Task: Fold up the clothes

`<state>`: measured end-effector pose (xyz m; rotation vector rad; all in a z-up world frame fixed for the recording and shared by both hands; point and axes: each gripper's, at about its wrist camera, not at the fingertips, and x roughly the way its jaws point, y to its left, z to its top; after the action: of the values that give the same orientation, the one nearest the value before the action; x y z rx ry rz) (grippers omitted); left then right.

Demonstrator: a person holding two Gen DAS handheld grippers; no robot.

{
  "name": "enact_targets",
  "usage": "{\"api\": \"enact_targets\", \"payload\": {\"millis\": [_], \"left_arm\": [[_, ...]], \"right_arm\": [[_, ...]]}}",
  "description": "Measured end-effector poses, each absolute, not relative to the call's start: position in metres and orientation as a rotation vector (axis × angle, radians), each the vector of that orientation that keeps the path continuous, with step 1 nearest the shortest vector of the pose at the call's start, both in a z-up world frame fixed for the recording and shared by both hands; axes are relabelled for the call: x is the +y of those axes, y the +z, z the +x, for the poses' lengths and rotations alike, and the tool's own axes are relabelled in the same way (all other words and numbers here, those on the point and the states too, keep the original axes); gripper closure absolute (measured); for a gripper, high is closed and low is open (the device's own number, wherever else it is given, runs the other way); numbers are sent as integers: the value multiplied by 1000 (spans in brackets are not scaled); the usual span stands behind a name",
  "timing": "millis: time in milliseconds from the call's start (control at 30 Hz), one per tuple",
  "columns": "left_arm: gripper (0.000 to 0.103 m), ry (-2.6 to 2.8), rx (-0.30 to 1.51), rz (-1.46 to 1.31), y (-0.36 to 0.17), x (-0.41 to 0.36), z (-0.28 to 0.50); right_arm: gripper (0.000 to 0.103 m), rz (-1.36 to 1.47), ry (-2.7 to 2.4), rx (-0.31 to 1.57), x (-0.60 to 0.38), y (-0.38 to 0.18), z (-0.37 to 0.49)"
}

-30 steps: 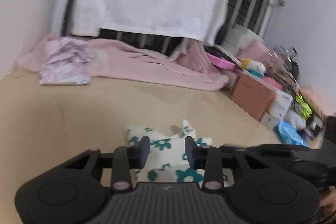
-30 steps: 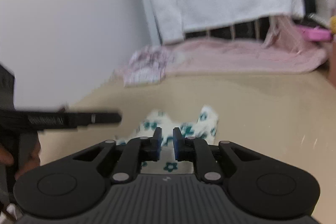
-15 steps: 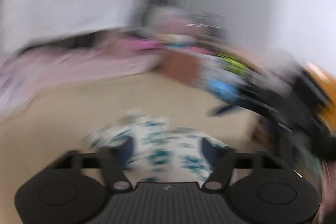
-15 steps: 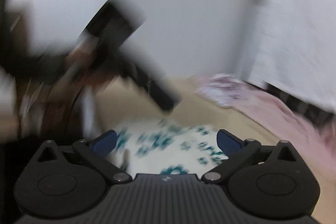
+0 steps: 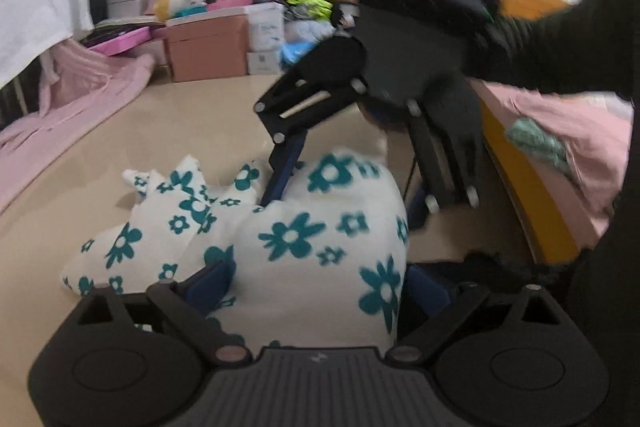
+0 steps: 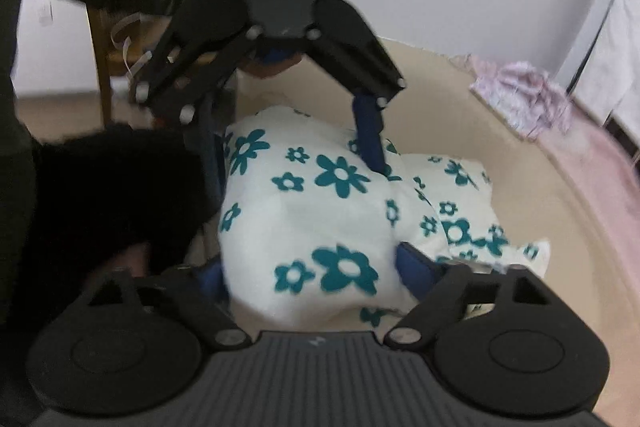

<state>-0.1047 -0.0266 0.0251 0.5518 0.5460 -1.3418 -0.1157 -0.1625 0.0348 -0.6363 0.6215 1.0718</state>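
A folded white garment with teal flowers [image 5: 304, 239] lies bunched on the beige table [image 5: 120, 131]. My left gripper [image 5: 316, 279] is open wide, its fingers straddling the near end of the bundle. My right gripper [image 6: 316, 267] is open too, straddling the opposite end of the garment [image 6: 320, 211]. Each gripper faces the other: the right one [image 5: 344, 183] shows in the left wrist view, the left one [image 6: 296, 135] in the right wrist view. Whether the pads press the cloth I cannot tell.
A pink blanket [image 5: 68, 99] lies along the far table edge, with a pink patterned cloth [image 6: 524, 99] on it. Boxes and clutter [image 5: 216, 39] stand at the table's end. An orange bed frame [image 5: 520, 163] with pink bedding is beside it. A wooden chair [image 6: 108, 59] stands behind.
Both grippers have opened wide from nearly shut and swung round to face each other across the flowered garment, now straddling its two ends.
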Motion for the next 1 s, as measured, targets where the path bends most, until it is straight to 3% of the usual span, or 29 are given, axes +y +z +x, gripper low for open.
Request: {"api": "enact_targets", "payload": {"millis": [167,400,433,533,567,633,700,800,900,933,967,1000], "left_arm": [[7,-1337,388,570,31,-3,-146],[8,-1218,123,875,-2,-3,-196],[11,-1229,132,859,-4,-5,-192],[41,-1248,232,759,-6,-5,-172],[45,-1259,274,688,-3,-1,-163],[50,-1282,350,546,3,9,-147],[51,-1296,415,433,6,17,-133],[51,-1324,514,257,8,25,-112],[52,-1366,616,113,11,31,-96],[52,-1375,649,87,11,32,-92],[51,-1383,684,63,12,34,-88],[50,-1390,719,39,13,36,-85]], "right_arm": [[45,-446,1169,701,-175,47,-113],[46,-200,1298,801,-190,49,-90],[46,-174,1319,815,-190,48,-86],[46,-106,1347,843,-194,45,-81],[45,-86,1339,845,-196,45,-80],[30,-72,1299,781,-206,51,-91],[0,-86,1256,680,-216,58,-105],[1,-180,1203,484,-227,48,-123],[2,-180,1169,483,-220,31,-119],[7,-182,1169,481,-216,27,-117],[22,-157,1182,502,-212,24,-113],[31,-79,1197,557,-211,21,-104]]}}
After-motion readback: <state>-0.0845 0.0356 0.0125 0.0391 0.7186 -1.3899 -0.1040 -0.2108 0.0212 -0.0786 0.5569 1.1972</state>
